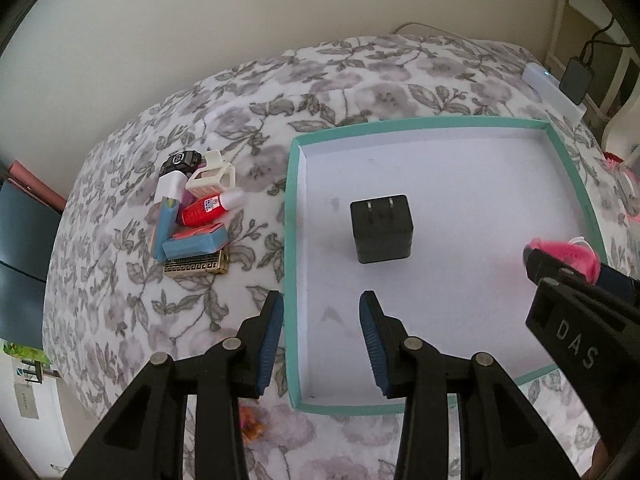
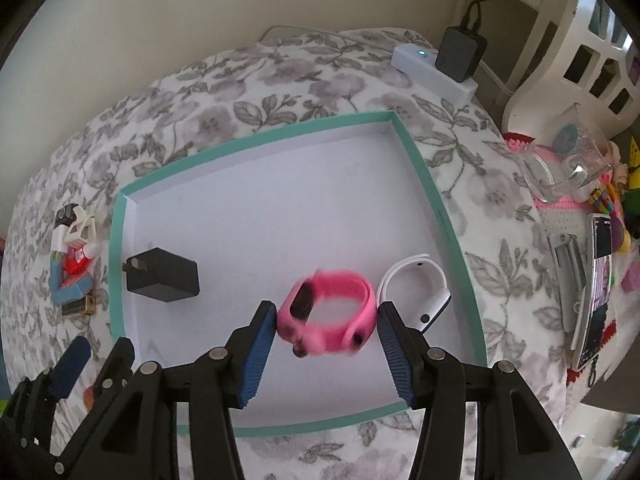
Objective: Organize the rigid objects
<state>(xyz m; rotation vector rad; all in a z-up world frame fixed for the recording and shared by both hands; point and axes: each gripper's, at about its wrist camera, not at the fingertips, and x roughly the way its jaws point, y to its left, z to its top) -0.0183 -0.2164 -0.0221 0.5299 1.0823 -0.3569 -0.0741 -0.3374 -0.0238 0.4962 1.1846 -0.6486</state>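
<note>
A teal-rimmed white box lies on the flowered bedspread. Inside it stand a black plug charger and a white watch. A pink watch, blurred, sits low over the box floor between the pads of my right gripper, which looks open around it. My left gripper is open and empty, straddling the box's left wall. A pile of small things lies left of the box: a black watch, a white clip, a red tube, blue boxes, a brass lighter.
A white power strip with a black adapter lies at the bed's far right corner. To the right are a phone, clear plastic pieces and colourful clutter. A small orange item lies near the left gripper.
</note>
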